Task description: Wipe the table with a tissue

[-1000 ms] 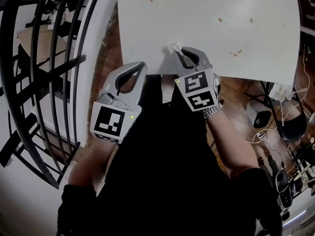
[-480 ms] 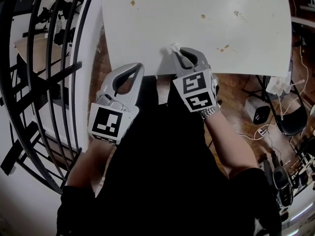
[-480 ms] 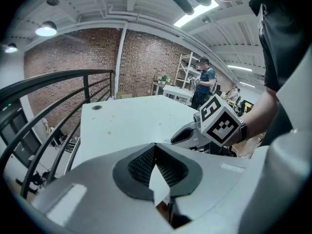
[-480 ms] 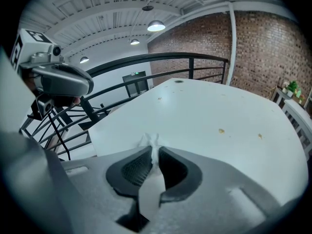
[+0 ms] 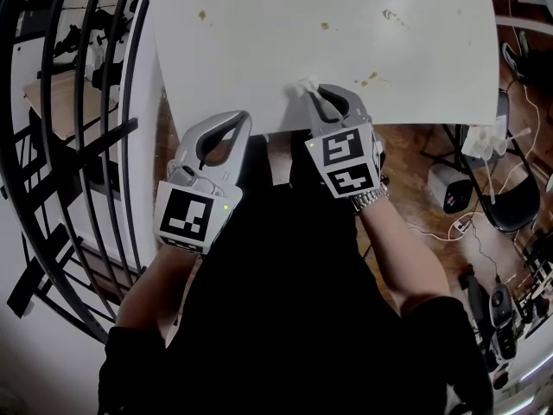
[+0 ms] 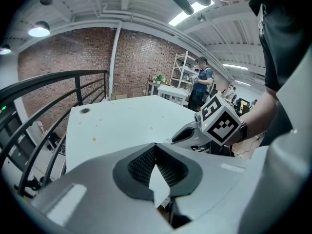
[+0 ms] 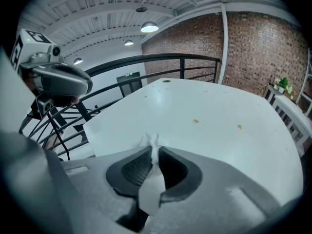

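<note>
1. The right gripper [image 5: 313, 95] stays clenched on the tissue [image 5: 304, 85] at the table's [image 5: 259, 59] near edge; only the view has shifted.
2. The left gripper [image 5: 244, 118], jaws together and empty, waits beside it.
3. Stains [image 5: 371, 79] remain, so wiping likely hasn't started.

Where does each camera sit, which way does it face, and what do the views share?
Head view: on the person's head, facing steeply down at the table; shows both forearms, left gripper, right gripper pinching the tissue.
Left gripper view: on the left gripper, facing across the table toward a brick wall; shows its shut jaws, the right gripper's marker cube.
Right gripper view: on the right gripper, facing over the table toward the railing; shows its jaws on the tissue.
Shared: all show the table's brown stains.
</note>
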Demonstrator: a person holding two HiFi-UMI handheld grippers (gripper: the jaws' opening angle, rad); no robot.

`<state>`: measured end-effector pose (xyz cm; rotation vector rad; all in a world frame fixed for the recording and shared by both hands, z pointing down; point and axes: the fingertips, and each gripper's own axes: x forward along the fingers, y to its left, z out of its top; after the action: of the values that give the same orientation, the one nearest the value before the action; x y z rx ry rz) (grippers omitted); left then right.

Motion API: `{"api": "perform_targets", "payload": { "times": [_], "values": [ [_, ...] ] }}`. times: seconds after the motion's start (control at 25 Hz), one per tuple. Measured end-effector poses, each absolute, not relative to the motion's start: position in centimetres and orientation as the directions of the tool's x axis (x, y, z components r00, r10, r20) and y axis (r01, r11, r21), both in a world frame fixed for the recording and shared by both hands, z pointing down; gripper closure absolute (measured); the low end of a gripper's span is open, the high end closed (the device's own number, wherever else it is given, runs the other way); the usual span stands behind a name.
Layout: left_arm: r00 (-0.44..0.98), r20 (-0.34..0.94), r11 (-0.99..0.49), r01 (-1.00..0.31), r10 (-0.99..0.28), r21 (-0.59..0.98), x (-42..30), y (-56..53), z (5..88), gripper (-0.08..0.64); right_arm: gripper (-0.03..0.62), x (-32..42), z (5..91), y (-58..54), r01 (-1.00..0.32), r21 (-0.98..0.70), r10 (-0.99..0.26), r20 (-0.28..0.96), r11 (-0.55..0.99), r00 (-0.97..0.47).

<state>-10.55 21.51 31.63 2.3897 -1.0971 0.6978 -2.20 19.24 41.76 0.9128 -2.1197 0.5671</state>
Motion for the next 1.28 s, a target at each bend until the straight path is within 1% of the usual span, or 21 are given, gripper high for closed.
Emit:
{"api": "perform_targets", "payload": {
  "times": [0.8,1.28],
  "values": [
    [0.607,0.59,-0.664,-0.732,-0.532,0.155,-2.1,19.3,31.6,0.548,0.555,8.0,41.6,17.9,-0.826,-0.073,-0.484,0.78,0.558,-0.396],
    [0.627,0.586,-0.687,-0.709,-0.513,0.157,1.0,18.0,31.8,0.548,0.555,12.8,42.3,17.2,-0.864,-0.045,-0.503,0.797,0.501,-0.333]
  ]
}}
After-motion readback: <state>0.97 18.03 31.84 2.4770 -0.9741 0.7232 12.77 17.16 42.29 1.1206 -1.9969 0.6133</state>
